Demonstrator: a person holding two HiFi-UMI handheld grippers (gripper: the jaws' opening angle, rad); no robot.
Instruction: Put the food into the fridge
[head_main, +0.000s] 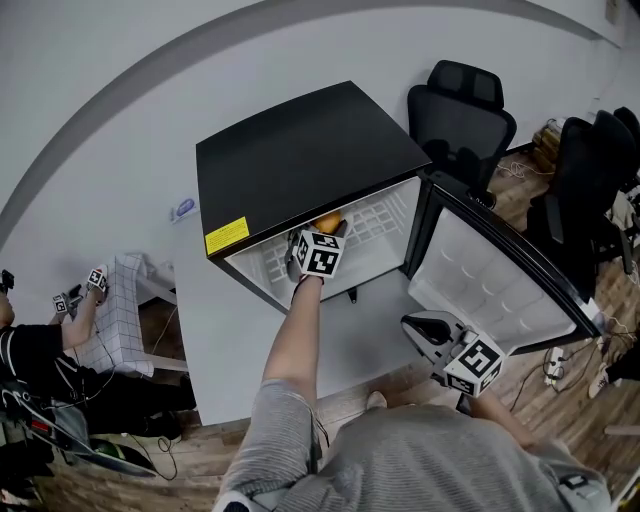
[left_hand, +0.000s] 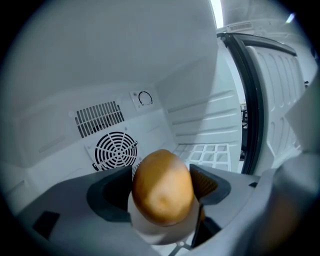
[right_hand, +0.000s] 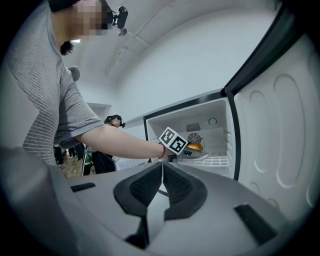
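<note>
A black mini fridge stands with its door swung open to the right. My left gripper reaches inside, just above the white wire shelf, and is shut on a golden-brown, egg-shaped piece of food. In the left gripper view the food fills the gap between the dark pads; something pale lies under it. Behind are the fan grille and shelf. My right gripper hangs in front of the door, shut and empty.
Two black office chairs stand behind and right of the fridge. At the left a second person holds grippers beside a white gridded cloth. Cables lie on the wooden floor at the right.
</note>
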